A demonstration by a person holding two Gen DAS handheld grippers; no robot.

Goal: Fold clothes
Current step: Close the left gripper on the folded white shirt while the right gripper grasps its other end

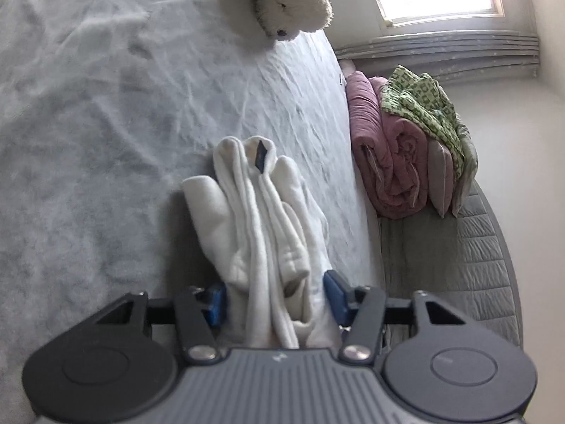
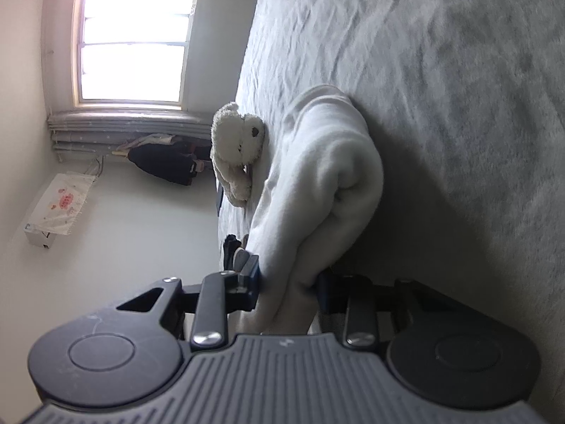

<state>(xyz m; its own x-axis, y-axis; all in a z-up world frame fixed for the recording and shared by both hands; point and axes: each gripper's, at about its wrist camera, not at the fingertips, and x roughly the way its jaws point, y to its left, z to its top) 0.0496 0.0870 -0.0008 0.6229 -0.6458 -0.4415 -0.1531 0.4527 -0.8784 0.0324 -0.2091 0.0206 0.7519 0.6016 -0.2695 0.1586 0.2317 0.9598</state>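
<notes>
A white fleece garment [image 1: 261, 212] lies bunched in long folds on the grey bedsheet [image 1: 106, 106], with a dark label showing at its far end. My left gripper [image 1: 275, 298] holds its near end, and the blue pads [image 1: 216, 304] press the gathered cloth from both sides. In the right wrist view the same garment [image 2: 317, 162] forms a thick roll on the sheet [image 2: 459, 70]. My right gripper [image 2: 287, 288] is shut on a fold of it, with the cloth pinched tight between its pads [image 2: 255, 279].
A cream teddy bear [image 1: 282, 3] [image 2: 236, 141] lies at the far side of the bed. A rolled pink quilt [image 1: 388, 162] with a green patterned cloth [image 1: 420, 102] on it sits beyond the bed's edge on a grey quilted pad [image 1: 459, 265]. A bright window [image 2: 134, 39] and dark clothes [image 2: 166, 166] are by the wall.
</notes>
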